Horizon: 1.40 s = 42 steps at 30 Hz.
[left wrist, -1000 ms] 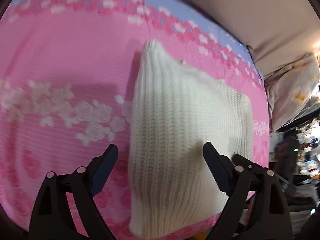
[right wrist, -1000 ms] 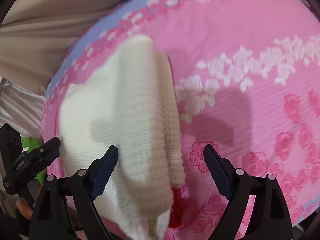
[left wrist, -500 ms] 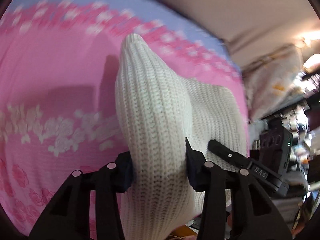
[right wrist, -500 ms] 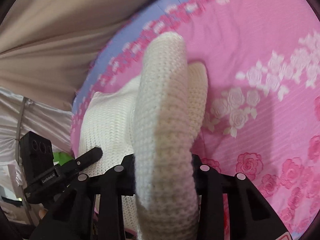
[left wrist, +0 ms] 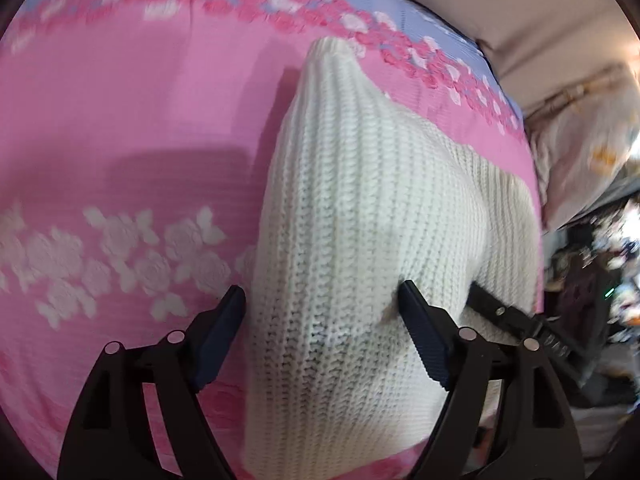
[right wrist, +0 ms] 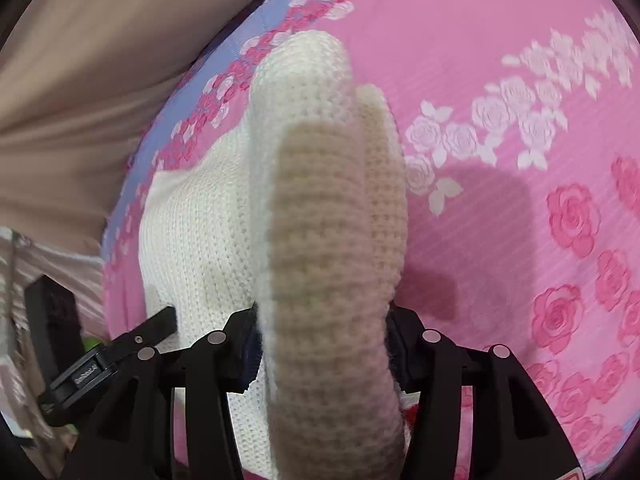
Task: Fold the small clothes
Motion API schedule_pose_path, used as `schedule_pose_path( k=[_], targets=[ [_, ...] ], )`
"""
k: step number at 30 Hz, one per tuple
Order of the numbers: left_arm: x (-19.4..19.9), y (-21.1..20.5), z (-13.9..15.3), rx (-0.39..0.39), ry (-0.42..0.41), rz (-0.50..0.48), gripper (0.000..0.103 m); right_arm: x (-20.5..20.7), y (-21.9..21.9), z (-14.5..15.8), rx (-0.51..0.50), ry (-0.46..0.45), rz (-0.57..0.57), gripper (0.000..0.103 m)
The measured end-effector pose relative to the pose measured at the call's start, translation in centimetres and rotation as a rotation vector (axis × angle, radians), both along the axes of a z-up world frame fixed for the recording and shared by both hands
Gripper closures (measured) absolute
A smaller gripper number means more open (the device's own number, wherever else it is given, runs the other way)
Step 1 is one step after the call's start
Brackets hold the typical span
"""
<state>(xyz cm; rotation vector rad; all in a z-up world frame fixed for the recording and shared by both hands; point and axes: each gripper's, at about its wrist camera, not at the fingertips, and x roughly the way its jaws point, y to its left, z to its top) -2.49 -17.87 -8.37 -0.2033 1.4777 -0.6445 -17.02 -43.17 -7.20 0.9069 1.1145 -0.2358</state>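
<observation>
Sweater (left wrist: pixel 360 208), white knit, lies on the pink bedspread (left wrist: pixel 120 128) partly folded and bunched, with both claws just reopening: left gripper (left wrist: pixel 322 332) jaws wide, off the knit between them, right gripper (right wrist: pixel 320 344) pads pinching a fold, so flattening remains.

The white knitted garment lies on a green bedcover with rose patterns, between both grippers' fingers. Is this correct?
Not quite: the bedcover is pink, not green, as both wrist views show. The rest holds: the white knitted garment lies on it, between the fingers of the left gripper and right gripper.
</observation>
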Motion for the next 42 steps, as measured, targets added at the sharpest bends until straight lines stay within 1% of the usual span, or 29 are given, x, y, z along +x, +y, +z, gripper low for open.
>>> schedule_pose_path(
  k=[1, 2, 3, 4, 6, 8, 10, 11, 12, 14, 15, 17, 19, 21, 23, 24, 26, 28, 29, 30, 31, 32, 33, 34, 35, 36, 37, 41, 42],
  targets=[
    [0.2, 0.2, -0.1, -0.011, 0.02, 0.001, 0.036, -0.1, -0.3, -0.3, 0.026, -0.006, -0.013, 0.051],
    [0.2, 0.0, 0.1, -0.017, 0.026, -0.007, 0.042, -0.2, -0.6, -0.5, 0.048, -0.009, -0.027, 0.053],
    [0.0, -0.2, 0.8, -0.022, 0.019, -0.031, 0.054, -0.4, -0.9, -0.4, 0.06, -0.014, -0.038, 0.059],
    [0.2, -0.4, 1.6, -0.03, 0.009, -0.046, 0.06, -0.8, -1.3, 0.1, 0.059, -0.028, -0.041, 0.063],
    [-0.1, -0.2, 4.2, -0.073, -0.026, -0.067, 0.064, -1.4, -1.2, 1.9, 0.025, -0.052, -0.035, 0.068],
    [-0.2, 0.2, 7.0, -0.112, -0.07, -0.078, 0.064, -1.7, -0.5, 5.0, -0.016, -0.104, -0.016, 0.069],
    [-0.4, 1.2, 10.8, -0.142, -0.142, -0.095, 0.064, -1.6, 0.3, 8.2, -0.048, -0.156, 0.007, 0.069],
    [-0.3, 1.8, 12.7, -0.16, -0.172, -0.101, 0.064, -1.3, 0.9, 10.7, -0.086, -0.19, 0.029, 0.069],
    [-0.2, 2.6, 15.0, -0.183, -0.211, -0.103, 0.064, -1.1, 1.3, 12.6, -0.111, -0.218, 0.047, 0.069],
    [0.0, 4.3, 18.5, -0.217, -0.274, -0.103, 0.064, -0.1, 2.6, 17.2, -0.173, -0.299, 0.083, 0.069],
    [0.1, 5.4, 20.6, -0.229, -0.323, -0.101, 0.063, 0.2, 3.1, 18.6, -0.189, -0.326, 0.097, 0.069],
    [0.4, 7.5, 23.8, -0.245, -0.4, -0.089, 0.063, 1.9, 5.2, 22.1, -0.223, -0.402, 0.138, 0.069],
    [0.6, 10.3, 26.7, -0.25, -0.475, -0.067, 0.063, 3.1, 7.4, 25.0, -0.228, -0.475, 0.177, 0.069],
    [1.0, 12.8, 28.9, -0.243, -0.541, -0.044, 0.062, 4.4, 10.0, 26.4, -0.22, -0.522, 0.198, 0.069],
    [1.5, 14.6, 29.7, -0.225, -0.575, -0.03, 0.062, 5.5, 11.9, 27.7, -0.213, -0.565, 0.236, 0.068],
    [2.0, 15.9, 29.7, -0.208, -0.587, -0.015, 0.061, 6.4, 13.4, 27.7, -0.214, -0.575, 0.252, 0.068],
    [3.4, 17.5, 28.3, -0.171, -0.58, 0.021, 0.057, 7.8, 15.1, 27.3, -0.197, -0.575, 0.278, 0.066],
    [4.8, 19.5, 25.3, -0.094, -0.558, 0.085, 0.04, 9.8, 16.2, 24.8, -0.183, -0.544, 0.307, 0.057],
    [5.5, 20.3, 23.1, -0.059, -0.549, 0.117, 0.034, 11.0, 17.2, 22.4, -0.214, -0.508, 0.322, 0.048],
    [6.2, 21.5, 20.1, -0.006, -0.53, 0.151, 0.026, 11.9, 17.8, 19.8, -0.254, -0.478, 0.32, 0.04],
    [6.8, 22.4, 16.6, 0.087, -0.475, 0.18, 0.026, 12.4, 18.3, 16.2, -0.32, -0.412, 0.3, 0.039],
    [7.1, 23.0, 14.6, 0.132, -0.441, 0.189, 0.028, 12.6, 18.4, 13.5, -0.346, -0.336, 0.282, 0.039],
    [7.1, 24.0, 11.9, 0.2, -0.387, 0.21, 0.032, 12.6, 18.3, 10.6, -0.344, -0.232, 0.259, 0.047],
    [6.9, 24.8, 10.6, 0.241, -0.363, 0.221, 0.033, 12.3, 18.4, 8.9, -0.315, -0.17, 0.239, 0.056],
    [6.7, 25.6, 10.2, 0.259, -0.355, 0.223, 0.033, 10.9, 18.2, 7.2, -0.23, -0.142, 0.21, 0.074],
    [6.2, 26.5, 10.0, 0.249, -0.361, 0.214, 0.033, 10.2, 18.4, 7.1, -0.206, -0.149, 0.201, 0.075],
    [5.7, 26.5, 10.1, 0.24, -0.368, 0.203, 0.032, 9.5, 18.9, 7.3, -0.207, -0.154, 0.201, 0.075],
    [5.5, 24.0, 10.4, 0.261, -0.418, 0.153, 0.029, 9.8, 22.0, 9.0, -0.296, -0.166, 0.302, 0.075],
    [5.4, 23.4, 10.2, 0.271, -0.42, 0.141, 0.029, 10.3, 22.5, 9.3, -0.295, -0.17, 0.32, 0.075]
  ],
)
